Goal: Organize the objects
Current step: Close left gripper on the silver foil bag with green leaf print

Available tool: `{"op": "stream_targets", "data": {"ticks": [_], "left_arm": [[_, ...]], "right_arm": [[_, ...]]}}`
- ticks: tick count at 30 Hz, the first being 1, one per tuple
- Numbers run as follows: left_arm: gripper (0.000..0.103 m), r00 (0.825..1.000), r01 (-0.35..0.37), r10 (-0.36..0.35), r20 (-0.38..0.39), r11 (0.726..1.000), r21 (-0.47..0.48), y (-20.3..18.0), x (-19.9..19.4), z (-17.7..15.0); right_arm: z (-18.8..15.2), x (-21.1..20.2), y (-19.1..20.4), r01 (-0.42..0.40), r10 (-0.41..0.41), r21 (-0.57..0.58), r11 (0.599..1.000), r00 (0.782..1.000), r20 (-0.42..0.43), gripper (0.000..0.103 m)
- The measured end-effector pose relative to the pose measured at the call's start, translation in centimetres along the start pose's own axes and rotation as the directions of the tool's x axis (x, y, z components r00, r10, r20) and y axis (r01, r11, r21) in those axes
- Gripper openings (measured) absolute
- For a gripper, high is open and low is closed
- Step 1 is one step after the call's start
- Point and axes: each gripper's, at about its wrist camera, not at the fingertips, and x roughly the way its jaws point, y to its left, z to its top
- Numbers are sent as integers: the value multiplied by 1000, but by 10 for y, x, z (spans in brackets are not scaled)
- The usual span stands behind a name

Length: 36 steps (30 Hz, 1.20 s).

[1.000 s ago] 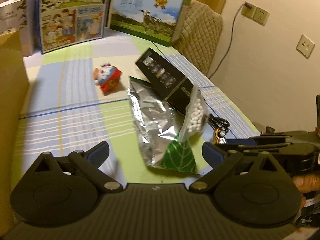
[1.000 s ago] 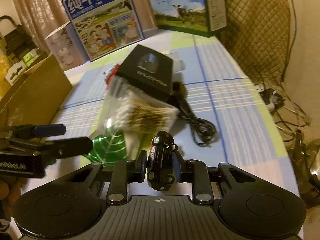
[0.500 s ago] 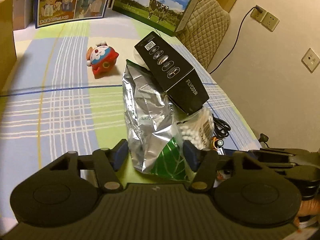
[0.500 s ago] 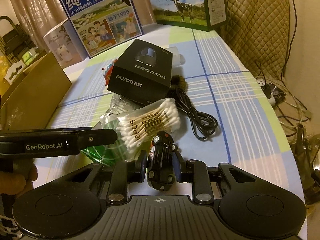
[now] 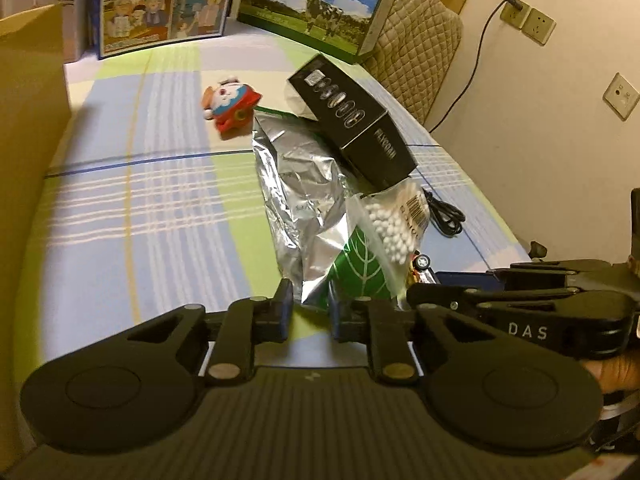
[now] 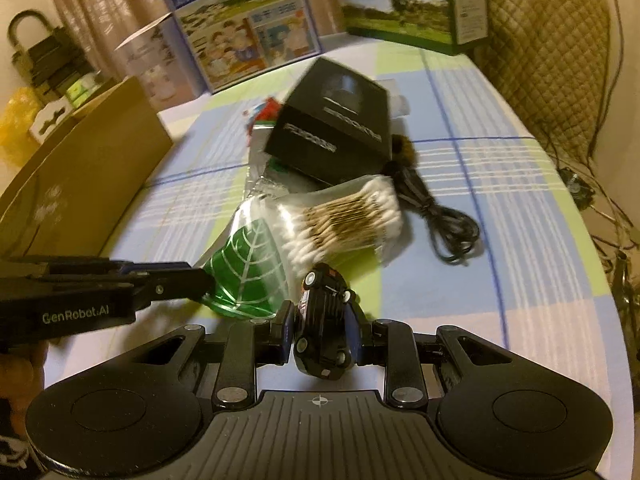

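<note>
Left wrist view, left gripper clamped on near edge of foil bag lying on checked tablecloth, cotton-swab pack and black box on top, right gripper pinching black toy car.

Quilted chair, wall sockets and curtains surround the table.

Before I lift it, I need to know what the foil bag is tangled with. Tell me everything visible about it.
The foil bag is crinkled silver with a green leaf-print end, lying flat on the plaid tablecloth. The black box rests on its far end; the cotton swab pack overlaps its right side. The left hand-held gripper is narrowed around its near end; actual contact can't be confirmed.
</note>
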Motion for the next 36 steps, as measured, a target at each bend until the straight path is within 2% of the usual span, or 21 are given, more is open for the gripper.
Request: {"op": "stream_targets", "data": {"ticks": [4, 7, 11, 13, 15, 18, 23, 26, 29, 31, 32, 33, 36], "left_arm": [[16, 999, -2, 3, 32, 1000, -8, 0, -6, 1], [31, 1000, -5, 5, 29, 1000, -27, 2, 1, 5], [32, 1000, 20, -20, 3, 999, -40, 2, 9, 9], [25, 1000, 15, -16, -17, 999, -30, -1, 10, 9], [11, 1000, 6, -6, -18, 1000, -21, -3, 6, 5], [2, 1000, -26, 26, -16, 1000, -12, -4, -4, -2], [0, 998, -49, 48, -27, 998, -26, -4, -29, -21], [0, 998, -60, 59, -28, 998, -17, -7, -45, -33], [0, 997, -76, 76, -6, 997, -7, -9, -57, -39], [4, 997, -83, 83, 9, 996, -15, -6, -61, -39], [12, 996, -85, 85, 18, 996, -27, -4, -61, -38], [26, 996, -83, 84, 24, 996, -34, -3, -61, -36], [47, 997, -58, 61, 40, 997, -51, 0, -54, -26]], "right_arm": [[-2, -2, 0, 16, -16, 10, 1000, 1000, 6, 24], [-2, -2, -3, 15, -15, 24, 1000, 1000, 4, 24], [0, 2, 1, 6, -6, 19, 1000, 1000, 0, 24], [1, 4, 4, -13, 13, 17, 1000, 1000, -3, 24], [0, 4, 9, -19, 19, 0, 1000, 1000, -5, 24], [-3, 3, 14, -53, 52, -10, 999, 999, -8, 24], [-21, -4, 31, -118, 116, -43, 992, 993, -36, 24], [-31, -11, 38, -125, 124, -44, 991, 992, -31, 24], [-33, -19, 33, -94, 94, 4, 996, 996, -2, 24], [-30, -22, 28, -75, 75, 38, 996, 997, 23, 24], [-28, -23, 25, -66, 64, 49, 997, 997, 31, 24], [-26, -23, 24, -53, 51, 58, 997, 998, 37, 24], [-21, -20, 18, -27, 24, 84, 996, 999, 45, 24]]}}
